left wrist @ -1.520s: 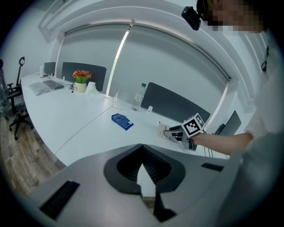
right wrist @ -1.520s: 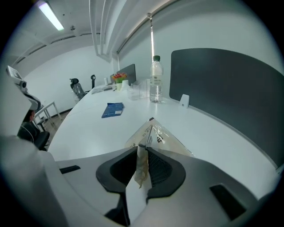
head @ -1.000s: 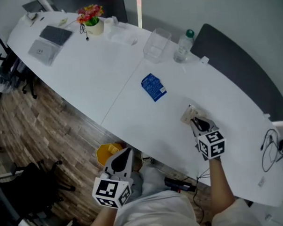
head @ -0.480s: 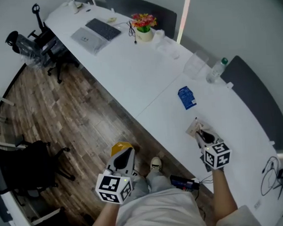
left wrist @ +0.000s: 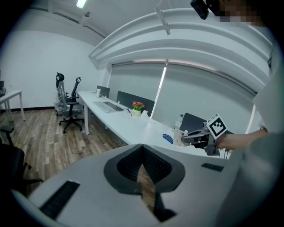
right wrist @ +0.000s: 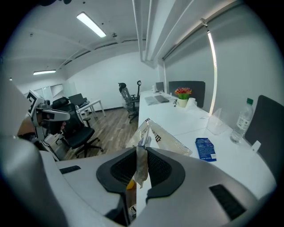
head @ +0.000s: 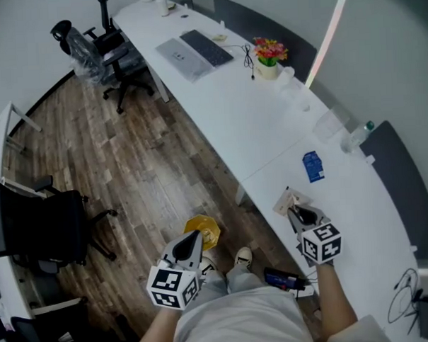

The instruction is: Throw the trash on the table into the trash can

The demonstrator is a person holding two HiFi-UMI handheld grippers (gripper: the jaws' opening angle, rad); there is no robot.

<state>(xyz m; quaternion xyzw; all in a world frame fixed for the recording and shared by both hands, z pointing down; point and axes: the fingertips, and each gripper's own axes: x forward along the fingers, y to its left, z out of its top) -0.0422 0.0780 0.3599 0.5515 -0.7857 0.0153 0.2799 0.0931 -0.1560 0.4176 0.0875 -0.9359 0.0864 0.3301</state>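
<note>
My right gripper (head: 298, 214) is shut on a crumpled clear-and-beige wrapper (head: 287, 200), held at the near edge of the long white table (head: 254, 122). In the right gripper view the wrapper (right wrist: 156, 135) sticks up from between the jaws of the right gripper (right wrist: 141, 151). A blue packet (head: 312, 166) lies flat on the table beyond it. A yellow trash can (head: 204, 229) stands on the wooden floor below the table edge. My left gripper (head: 191, 240) hangs beside the can, shut and empty; its pads meet at the tip in the left gripper view (left wrist: 142, 148).
On the table are a laptop (head: 195, 51), a flower pot (head: 269, 61), a clear container (head: 328, 123) and a water bottle (head: 360, 135). Office chairs (head: 95, 46) stand at the far left, a black chair (head: 37, 232) at the near left. Cables (head: 405, 299) lie at the right.
The right gripper has carried the wrapper from the tabletop toward the table's near edge. The left gripper has moved too, staying by the yellow can. The head view has swung toward the floor.
</note>
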